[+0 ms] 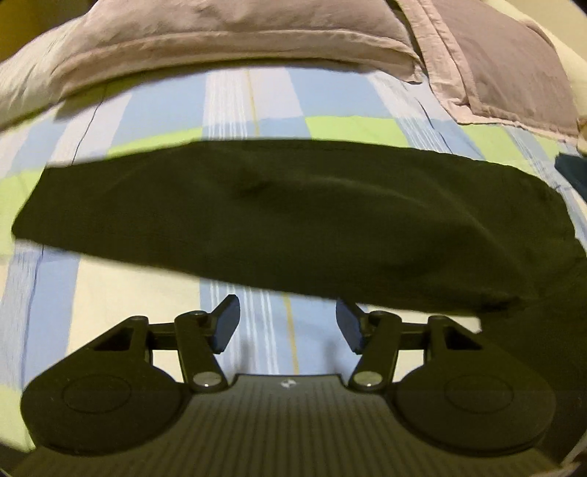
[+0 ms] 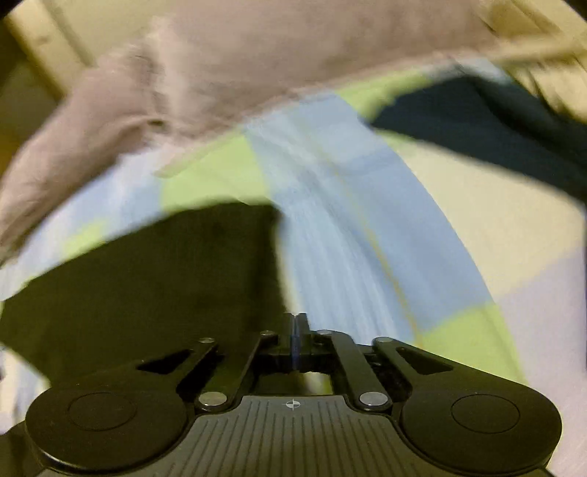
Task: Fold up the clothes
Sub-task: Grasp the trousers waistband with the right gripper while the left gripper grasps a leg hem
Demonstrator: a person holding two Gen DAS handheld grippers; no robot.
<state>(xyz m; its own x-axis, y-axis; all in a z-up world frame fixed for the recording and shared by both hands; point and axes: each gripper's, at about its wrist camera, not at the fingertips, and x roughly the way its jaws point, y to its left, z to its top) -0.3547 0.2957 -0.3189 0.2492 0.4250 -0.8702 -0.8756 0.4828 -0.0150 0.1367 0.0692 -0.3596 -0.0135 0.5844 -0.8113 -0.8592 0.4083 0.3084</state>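
Your dark garment point(image 1: 293, 216) lies flat across the checked bedsheet point(image 1: 154, 106), below the pillows point(image 1: 227, 33); it looks soft, light and limp, so expect it to sag and slide when lifted. Your left gripper point(image 1: 288, 323) stands wide open and empty just short of the near hem; your right gripper point(image 2: 298, 330) looks pinched together at the garment's right edge, holding nothing visible; take the corners of that hem.
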